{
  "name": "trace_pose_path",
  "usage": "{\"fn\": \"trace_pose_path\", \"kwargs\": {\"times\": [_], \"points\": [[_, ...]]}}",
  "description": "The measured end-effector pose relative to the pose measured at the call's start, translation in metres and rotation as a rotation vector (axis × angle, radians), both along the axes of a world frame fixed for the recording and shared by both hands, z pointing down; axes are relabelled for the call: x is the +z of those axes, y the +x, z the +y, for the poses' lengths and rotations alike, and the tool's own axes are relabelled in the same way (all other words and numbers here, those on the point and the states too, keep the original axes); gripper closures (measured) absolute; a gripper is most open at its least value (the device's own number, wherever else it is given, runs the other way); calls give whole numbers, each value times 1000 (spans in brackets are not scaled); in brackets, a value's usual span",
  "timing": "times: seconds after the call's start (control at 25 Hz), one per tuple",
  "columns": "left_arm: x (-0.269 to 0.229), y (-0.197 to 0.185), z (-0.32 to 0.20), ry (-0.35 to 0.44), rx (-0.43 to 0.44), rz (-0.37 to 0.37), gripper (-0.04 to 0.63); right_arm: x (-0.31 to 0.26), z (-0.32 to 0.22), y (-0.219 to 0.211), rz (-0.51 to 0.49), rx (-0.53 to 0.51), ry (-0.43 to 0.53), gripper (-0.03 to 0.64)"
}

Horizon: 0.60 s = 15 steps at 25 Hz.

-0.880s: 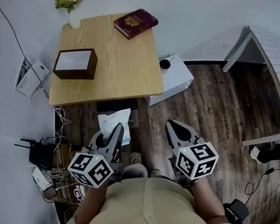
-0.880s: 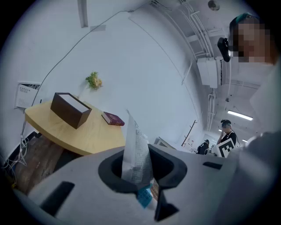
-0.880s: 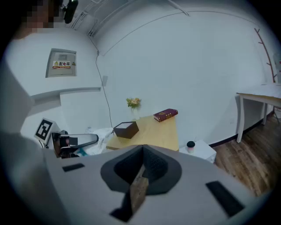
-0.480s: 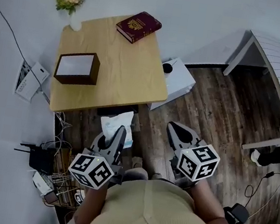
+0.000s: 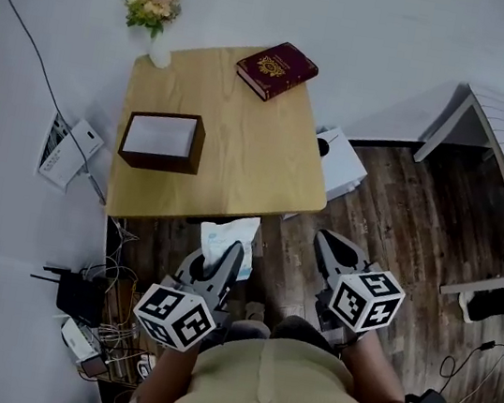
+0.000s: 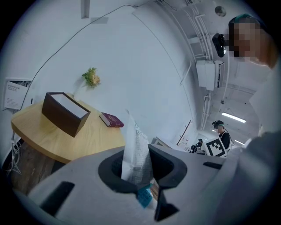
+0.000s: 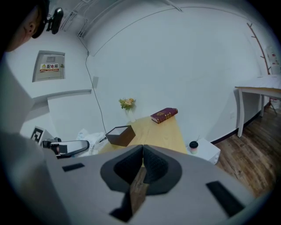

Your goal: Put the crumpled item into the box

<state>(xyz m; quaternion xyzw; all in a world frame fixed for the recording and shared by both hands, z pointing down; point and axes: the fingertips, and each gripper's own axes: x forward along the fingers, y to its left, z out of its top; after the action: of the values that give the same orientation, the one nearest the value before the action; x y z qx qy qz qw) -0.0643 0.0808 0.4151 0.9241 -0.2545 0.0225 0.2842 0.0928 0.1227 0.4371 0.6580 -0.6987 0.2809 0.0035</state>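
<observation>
Overhead, the head view is showing one wooden bench (image 5: 252, 139) carrying three things: one dark brown box (image 5: 162, 139) with a white top face near its left edge, one red book (image 5: 277, 70) at its far right corner, and one vase of flowers (image 5: 155, 14) at its far left corner. Two pairs of tongs are hanging over the floor on the near side of the bench. The left tongs (image 5: 232, 257) are gripping one white crumpled item (image 5: 223, 237), which is sticking out ahead of their tips and lying just short of the bench's near edge, well apart from the box. The right tongs (image 5: 332, 246) are pointing forward with nothing showing in them. One small white case (image 5: 344, 168) is sitting on the floor beside the bench.

Next, the left gripper view is showing the left tongs (image 6: 138, 169) clamping the crumpled item (image 6: 134, 140), which is standing up between the two pads as a thin wrinkled sheet. Beyond it, the one box (image 6: 65, 113), the one book (image 6: 111, 120) and the flowers (image 6: 91, 78) are resting on the bench (image 6: 57, 140), off to the left.

Lastly, the right gripper view is showing the right tongs (image 7: 142, 165) pressed together with nothing between them. The box (image 7: 120, 134), the book (image 7: 164, 115) and the flowers (image 7: 127, 104) are sitting ahead on the bench (image 7: 164, 134). One cup (image 7: 193, 145) is standing on the white case (image 7: 207, 151). At the left, the left tongs (image 7: 70, 147) are showing beside the crumpled item (image 7: 88, 137).
</observation>
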Motion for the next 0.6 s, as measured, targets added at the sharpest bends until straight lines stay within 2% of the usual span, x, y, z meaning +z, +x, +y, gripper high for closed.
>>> {"fn": "trace_pose_path", "kwargs": {"times": [0.32,0.6], "points": [[3,0,-31,-1,-16,-9,515,-3,-37,-2,15,-28,-8,588],[5,14,-69,-7,-76,-16,515,0,-85,11,8,-94,-7,588]]}}
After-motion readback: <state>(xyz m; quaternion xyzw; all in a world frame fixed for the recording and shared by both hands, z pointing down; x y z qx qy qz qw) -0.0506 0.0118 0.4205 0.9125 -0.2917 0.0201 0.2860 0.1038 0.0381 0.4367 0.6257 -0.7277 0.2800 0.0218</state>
